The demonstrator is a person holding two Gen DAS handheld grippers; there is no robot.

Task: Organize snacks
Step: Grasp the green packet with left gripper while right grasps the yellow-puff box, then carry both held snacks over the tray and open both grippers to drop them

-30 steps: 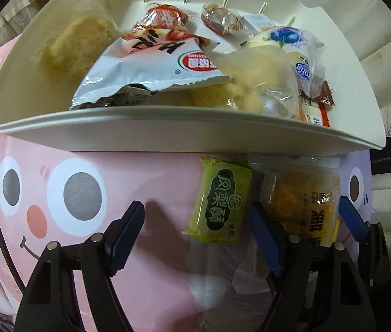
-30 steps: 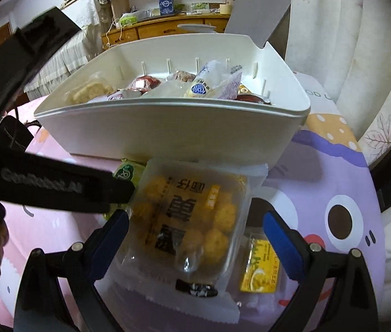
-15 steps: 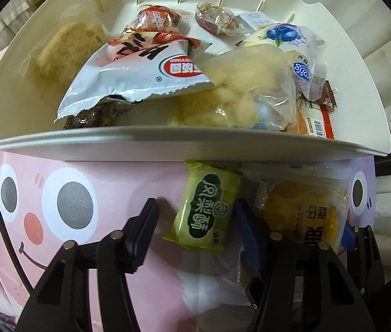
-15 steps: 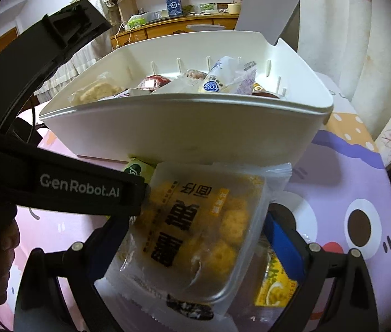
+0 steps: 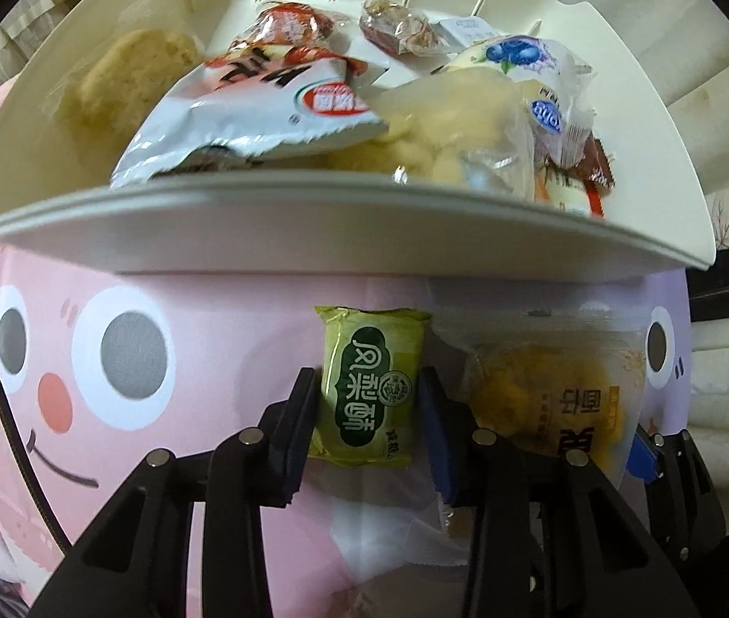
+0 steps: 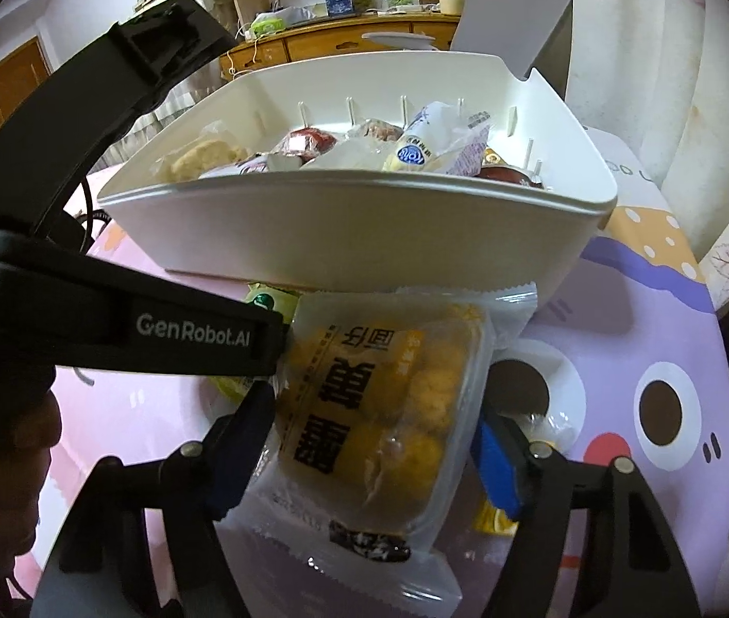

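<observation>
Both grippers point steeply down at a cartoon-printed mat [image 5: 168, 463], pink on one side, lilac on the other, just in front of a white plastic bin [image 5: 312, 226]. Left gripper [image 5: 367, 396]: jaws narrow and closing on a small green snack packet [image 5: 372, 386], which stands between the two pads; both pads meet its side edges, so it reads as gripped. The packet lies flat on the mat, just below the bin's near wall. Right gripper [image 6: 372, 448]: jaws at middling width and closing around a clear tray pack of yellow round snacks [image 6: 379, 412] with bold black print. The left pad touches the wrapper edge; the right pad sits just at the tray's side, and contact there cannot be told for sure. This pack lies immediately beside the green packet, its top edge tucked under the bin's near wall; in the left wrist view it shows to the right of the left gripper. A small yellow sachet [image 6: 493, 520] peeks out under the right pad. Bin contents: a white and red crisp bag [image 5: 261, 103], a blueberry-printed wrapper [image 5: 534, 77], clear bags of pale puffed snacks [image 5: 457, 129], and small red-wrapped sweets [image 5: 287, 26] towards the back. A person's hand [image 6: 3, 463] is dimly seen at the left edge of the right wrist view.
</observation>
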